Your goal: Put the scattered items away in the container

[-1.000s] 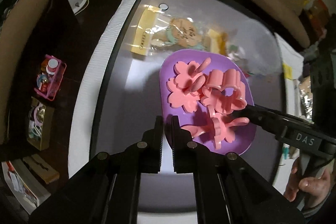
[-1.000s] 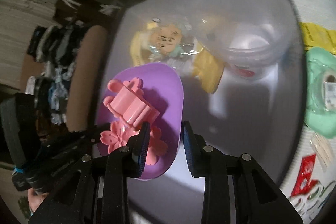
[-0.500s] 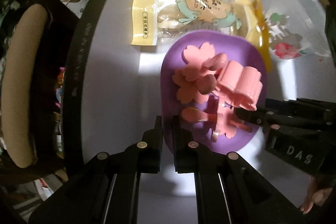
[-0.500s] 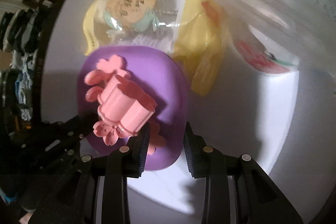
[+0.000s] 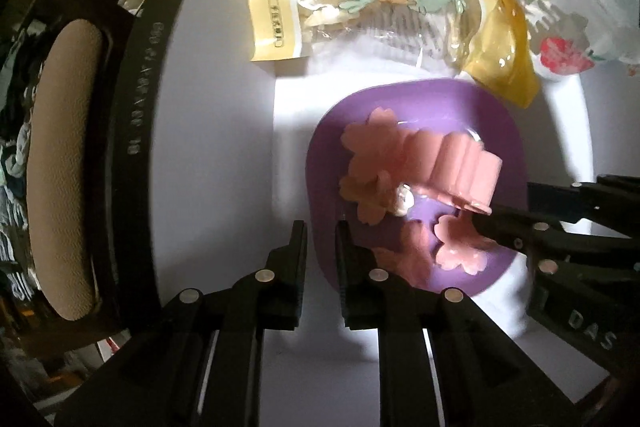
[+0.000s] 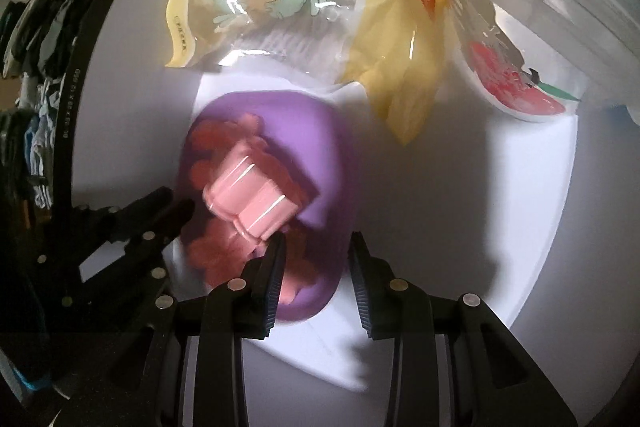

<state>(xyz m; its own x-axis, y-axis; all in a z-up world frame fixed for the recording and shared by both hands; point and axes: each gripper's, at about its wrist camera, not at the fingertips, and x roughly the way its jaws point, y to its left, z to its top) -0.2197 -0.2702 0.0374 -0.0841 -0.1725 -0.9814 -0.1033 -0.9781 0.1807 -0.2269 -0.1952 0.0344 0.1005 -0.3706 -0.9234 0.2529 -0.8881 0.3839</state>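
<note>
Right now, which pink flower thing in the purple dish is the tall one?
The ridged pink flower cutter tipped on top of the pile in the purple dish. The other pink flower pieces are thin and flat beneath it.

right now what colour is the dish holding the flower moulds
Purple, a plain dish under the pink flower moulds; clearest in the left wrist view.

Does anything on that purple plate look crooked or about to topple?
Yes. On the purple plate, the tall pink flower-shaped cutter lies tipped on its side across the flat pink flower pieces instead of sitting flat. Nothing looks spilled or broken.
</note>
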